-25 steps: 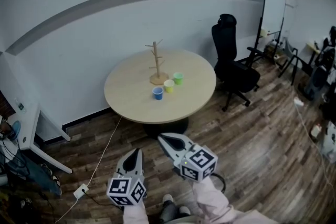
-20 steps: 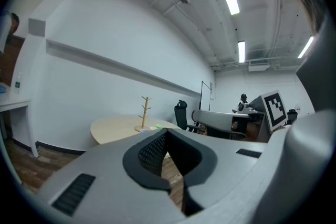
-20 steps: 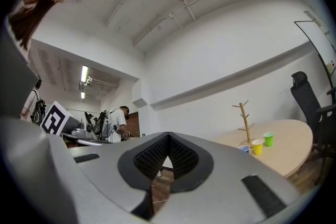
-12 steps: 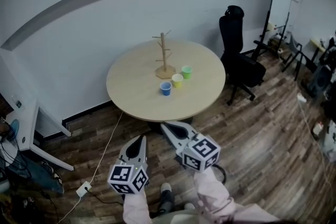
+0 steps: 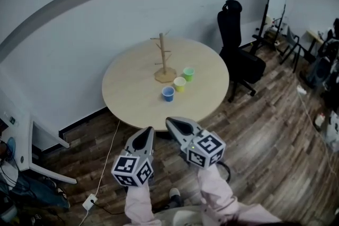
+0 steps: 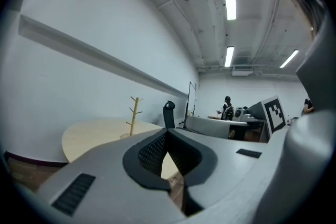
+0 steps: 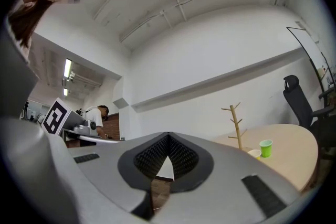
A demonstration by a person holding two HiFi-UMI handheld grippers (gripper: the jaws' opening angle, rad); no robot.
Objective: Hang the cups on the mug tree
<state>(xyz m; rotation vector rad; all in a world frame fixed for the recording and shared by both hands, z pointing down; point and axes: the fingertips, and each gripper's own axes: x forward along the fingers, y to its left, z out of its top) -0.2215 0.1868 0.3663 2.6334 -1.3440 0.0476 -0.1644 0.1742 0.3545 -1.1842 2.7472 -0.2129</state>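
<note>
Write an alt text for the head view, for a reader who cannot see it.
The left gripper and the right gripper, jaws shut and empty, point toward a round table bearing a bare mug tree and a blue cup, a yellow cup and a green cup. A black office chair stands beside it.

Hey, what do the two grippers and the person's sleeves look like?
The left gripper and right gripper both have tapered grey jaws lined with black textured pads. Each carries a white cube with black square markers. The sleeves are pale pink.
</note>
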